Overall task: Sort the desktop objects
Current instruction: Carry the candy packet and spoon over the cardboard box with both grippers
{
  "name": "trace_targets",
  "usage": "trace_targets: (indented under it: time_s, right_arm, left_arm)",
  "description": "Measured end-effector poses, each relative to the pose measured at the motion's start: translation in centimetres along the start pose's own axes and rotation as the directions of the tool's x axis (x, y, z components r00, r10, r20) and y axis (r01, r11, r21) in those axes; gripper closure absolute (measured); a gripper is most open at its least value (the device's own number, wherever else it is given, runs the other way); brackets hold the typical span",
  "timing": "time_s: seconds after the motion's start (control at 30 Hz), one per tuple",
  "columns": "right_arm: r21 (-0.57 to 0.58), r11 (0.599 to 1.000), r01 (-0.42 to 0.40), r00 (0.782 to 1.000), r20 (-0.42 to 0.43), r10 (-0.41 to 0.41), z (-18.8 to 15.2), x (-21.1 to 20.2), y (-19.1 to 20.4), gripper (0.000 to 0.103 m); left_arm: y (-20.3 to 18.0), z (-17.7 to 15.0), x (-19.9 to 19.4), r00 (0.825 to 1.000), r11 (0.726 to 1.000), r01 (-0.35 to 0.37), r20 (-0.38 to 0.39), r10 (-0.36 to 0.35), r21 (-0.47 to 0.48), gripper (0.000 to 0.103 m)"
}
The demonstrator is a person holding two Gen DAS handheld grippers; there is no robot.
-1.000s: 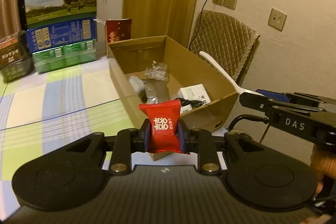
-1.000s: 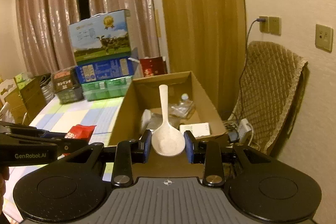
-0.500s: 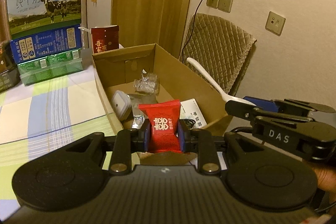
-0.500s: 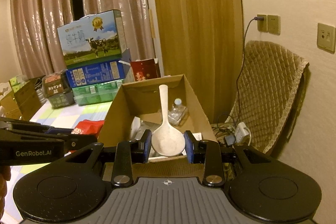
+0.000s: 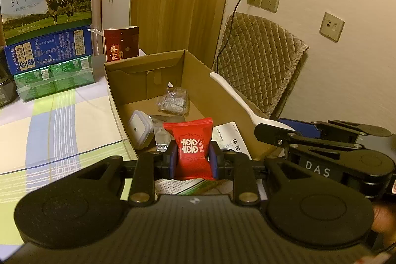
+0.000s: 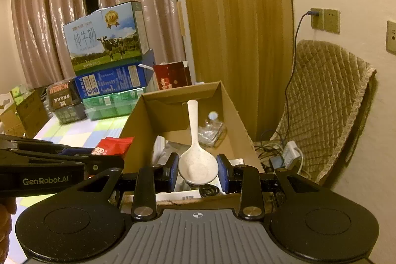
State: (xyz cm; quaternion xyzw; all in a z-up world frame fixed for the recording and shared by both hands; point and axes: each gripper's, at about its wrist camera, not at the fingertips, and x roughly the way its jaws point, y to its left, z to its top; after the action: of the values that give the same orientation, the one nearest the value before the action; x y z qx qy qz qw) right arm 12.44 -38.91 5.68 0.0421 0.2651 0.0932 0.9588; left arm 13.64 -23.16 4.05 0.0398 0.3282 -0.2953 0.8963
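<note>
Mid-task: left gripper pinching red candy packet, right gripper pinching white rice spoon, both over the cardboard box's near end, several items already inside, neither released yet.

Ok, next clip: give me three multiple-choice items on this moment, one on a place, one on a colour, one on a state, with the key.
1. Where does the cardboard box stand?
A. On the table's right end, next to the quilted chair
B. On the floor under the table
C. On top of the milk cartons

2. What colour is the packet in the left gripper?
A. Green
B. Red
C. White

3. What is the state of the right gripper?
A. Open and empty
B. Shut on a bottle
C. Shut on the spoon's bowl

Key: 1 A, the box sits on the checked cloth with the chair just beyond it. 2 B, red wrapper with white characters. 3 C, both fingers press the sides of the white spoon, handle pointing away.
</note>
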Motion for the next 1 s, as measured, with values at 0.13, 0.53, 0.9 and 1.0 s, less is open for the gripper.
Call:
trace_targets:
  time_s: [0.13,0.53,0.9,1.0]
  right_arm:
    - [-0.001,1.0,0.002,1.0,-0.003,-0.002,0.2,0.7,-0.3,0.073]
    - [-0.01,1.0,0.001,1.0,-0.018,-0.001,0.8,2.9,-0.7,0.073]
    - [-0.012,1.0,0.004,1.0,-0.022,-0.004,1.3,4.3,-0.8,0.073]
    - [-0.012,1.0,0.005,1.0,-0.026,-0.006,1.3,4.7,-0.8,0.073]
  left_arm:
    - [0.3,0.3,0.6,1.0,1.0,-0.001,-0.002,0.001,-0.004,0.081]
    - [1.2,1.2,2.9,1.0,1.0,-0.003,-0.016,0.003,-0.009,0.081]
    - [2.0,2.0,4.5,1.0,1.0,-0.004,-0.012,0.004,-0.018,0.081]
    - [2.7,2.3,4.9,1.0,0.998,-0.006,0.015,0.007,-0.066,0.064]
